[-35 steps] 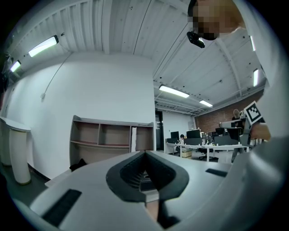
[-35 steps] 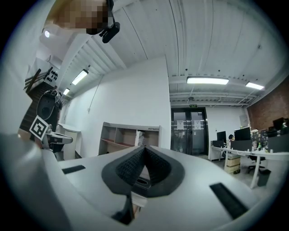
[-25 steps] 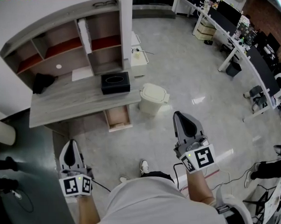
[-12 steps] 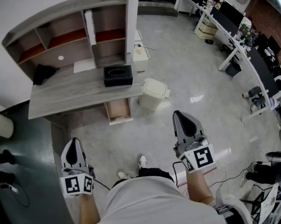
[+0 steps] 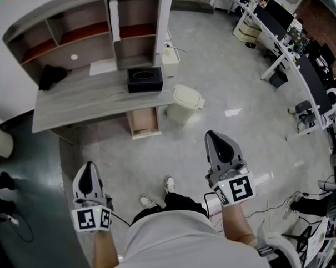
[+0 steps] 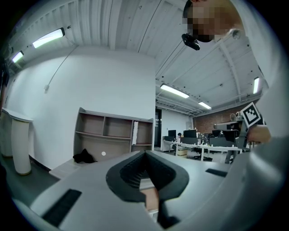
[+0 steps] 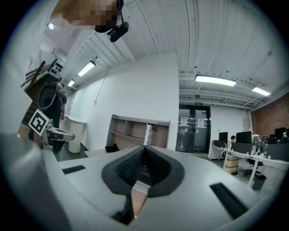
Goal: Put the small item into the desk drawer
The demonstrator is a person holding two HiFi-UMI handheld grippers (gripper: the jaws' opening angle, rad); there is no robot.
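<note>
The grey desk (image 5: 94,106) with its shelf unit stands at the upper left of the head view, well ahead of both grippers. Its drawer (image 5: 143,122) is pulled out under the right end and shows a bare wooden bottom. A small white round item (image 5: 74,57) lies in a lower shelf bay and also shows as the white round item (image 6: 103,154) in the left gripper view. My left gripper (image 5: 89,165) and right gripper (image 5: 211,135) are held low over the floor, both shut with nothing between the jaws. Each points toward the desk.
On the desk are a black tissue box (image 5: 144,80), a black bundle (image 5: 50,78) and a sheet of paper (image 5: 103,67). A white lidded bin (image 5: 186,103) stands on the floor right of the drawer. Office desks (image 5: 286,48) line the right side. The person's feet (image 5: 159,195) are below.
The desk, drawer and bin have slid up and slightly right in the head view as the view shifted. Both grippers keep nearly the same place and stay shut.
</note>
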